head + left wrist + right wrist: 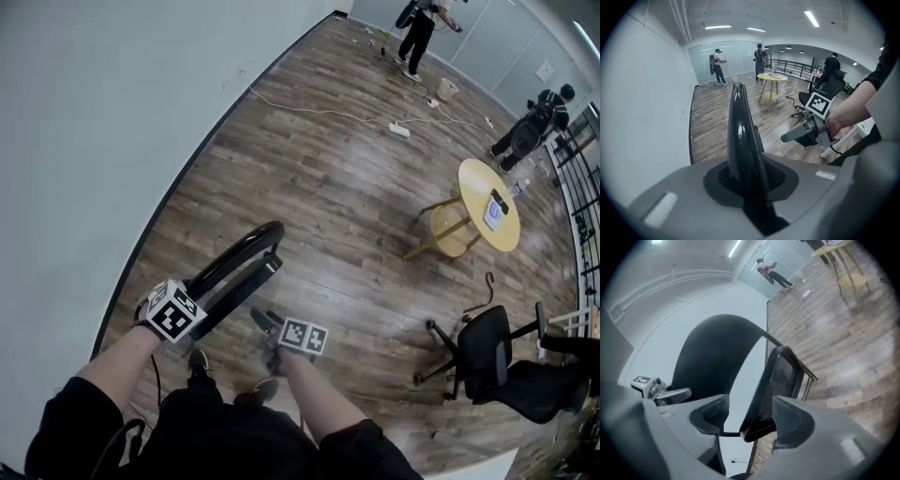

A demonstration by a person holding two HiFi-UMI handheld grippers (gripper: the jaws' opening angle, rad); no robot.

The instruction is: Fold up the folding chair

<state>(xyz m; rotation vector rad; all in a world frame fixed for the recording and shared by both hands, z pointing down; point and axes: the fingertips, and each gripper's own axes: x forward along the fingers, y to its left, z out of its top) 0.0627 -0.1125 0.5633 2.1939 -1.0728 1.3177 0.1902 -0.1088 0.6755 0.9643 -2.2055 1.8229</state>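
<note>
We are holding the folding chair (236, 267) close in front of us, standing on the floor (356, 187) beside the wall (94, 141). By our reckoning the fold is well under way. The seat (780, 376) is tilting up towards the backrest (740, 126), with only a wedge of pale wall showing between the two. What we judge is left is pressing the seat flat against the backrest so that the frame closes.

The left gripper (750, 178) is clamping the backrest's top edge, its jaws nearly together on it. The right gripper (745, 420) is standing well open. The seat's rim is lying between its jaws, close by one pad, and we cannot tell whether it is touching. The other pad is standing clear.

The backrest is showing as a smooth, glossy black shell, curving like an arch and thin at the edge. The seat is looking like a dark panel with rounded corners, with thin metal rods (808, 376) running beneath it. The floor is wood-grain planking with a slight sheen.
</note>
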